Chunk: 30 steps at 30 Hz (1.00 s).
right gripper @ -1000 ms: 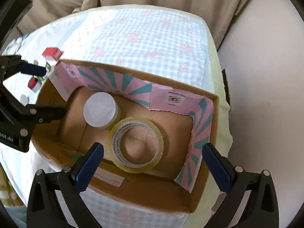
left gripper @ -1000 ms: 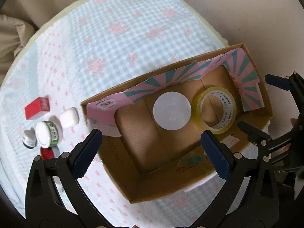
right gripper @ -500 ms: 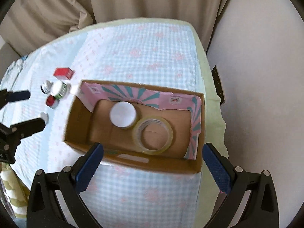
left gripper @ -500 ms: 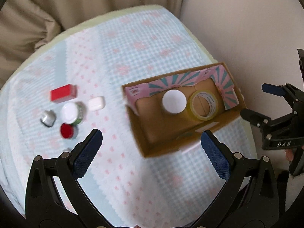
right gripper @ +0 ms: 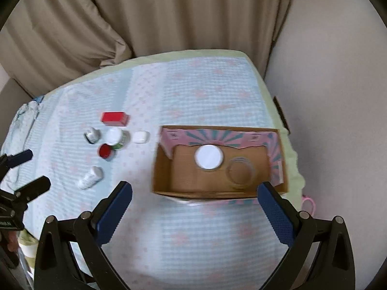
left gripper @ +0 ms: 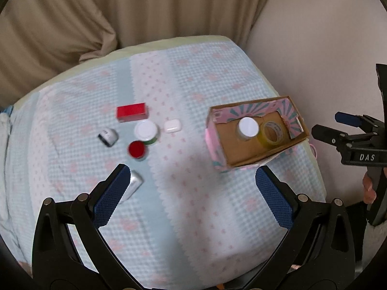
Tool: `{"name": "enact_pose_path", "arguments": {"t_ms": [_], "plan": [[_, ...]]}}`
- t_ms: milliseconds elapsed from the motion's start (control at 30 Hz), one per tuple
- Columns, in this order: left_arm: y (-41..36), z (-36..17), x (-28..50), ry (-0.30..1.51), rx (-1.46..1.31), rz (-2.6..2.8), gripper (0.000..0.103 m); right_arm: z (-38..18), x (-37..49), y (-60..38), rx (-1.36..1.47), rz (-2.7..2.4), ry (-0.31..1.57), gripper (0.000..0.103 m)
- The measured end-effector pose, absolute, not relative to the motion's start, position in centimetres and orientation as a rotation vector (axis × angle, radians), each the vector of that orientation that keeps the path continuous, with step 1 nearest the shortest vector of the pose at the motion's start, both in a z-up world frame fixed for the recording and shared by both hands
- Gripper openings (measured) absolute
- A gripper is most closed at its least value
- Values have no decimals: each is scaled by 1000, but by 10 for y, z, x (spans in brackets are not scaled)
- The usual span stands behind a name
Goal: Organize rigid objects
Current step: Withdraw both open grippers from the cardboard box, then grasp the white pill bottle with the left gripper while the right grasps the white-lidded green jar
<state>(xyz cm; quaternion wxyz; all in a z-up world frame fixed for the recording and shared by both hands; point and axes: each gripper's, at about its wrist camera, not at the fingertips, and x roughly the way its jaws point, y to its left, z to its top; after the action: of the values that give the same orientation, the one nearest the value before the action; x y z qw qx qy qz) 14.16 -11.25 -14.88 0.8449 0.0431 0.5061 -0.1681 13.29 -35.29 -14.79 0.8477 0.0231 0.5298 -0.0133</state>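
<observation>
A cardboard box (left gripper: 244,163) (right gripper: 162,169) stands at the table's right side. It holds a white-lidded jar (left gripper: 248,126) (right gripper: 208,157) and a clear tape roll (left gripper: 272,134) (right gripper: 240,172). Left of it lie a red box (left gripper: 131,112) (right gripper: 114,118), a white-lidded green jar (left gripper: 145,131) (right gripper: 115,136), a red-lidded jar (left gripper: 137,150) (right gripper: 106,151), a white case (left gripper: 172,125) (right gripper: 140,137), a small dark-and-white bottle (left gripper: 108,136) (right gripper: 92,135) and a white tube (left gripper: 134,186) (right gripper: 90,177). My left gripper (left gripper: 193,193) and right gripper (right gripper: 194,209) are open and empty, high above the table's near side.
A blue-checked cloth (left gripper: 169,169) covers the round table. Beige curtains (right gripper: 145,12) hang behind it and a pale wall (right gripper: 338,96) stands to the right. The right gripper shows at the left wrist view's right edge (left gripper: 338,128).
Both grippers have pulled up and back from over the box, so the whole table and the loose items on the left now show. The box contents are unchanged.
</observation>
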Motion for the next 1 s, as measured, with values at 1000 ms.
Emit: {"name": "enact_pose_path", "arguments": {"t_ms": [1000], "plan": [[65,-283,222,1261,223,-438,103,-232,272,-153,267,-53,1278,103]]}}
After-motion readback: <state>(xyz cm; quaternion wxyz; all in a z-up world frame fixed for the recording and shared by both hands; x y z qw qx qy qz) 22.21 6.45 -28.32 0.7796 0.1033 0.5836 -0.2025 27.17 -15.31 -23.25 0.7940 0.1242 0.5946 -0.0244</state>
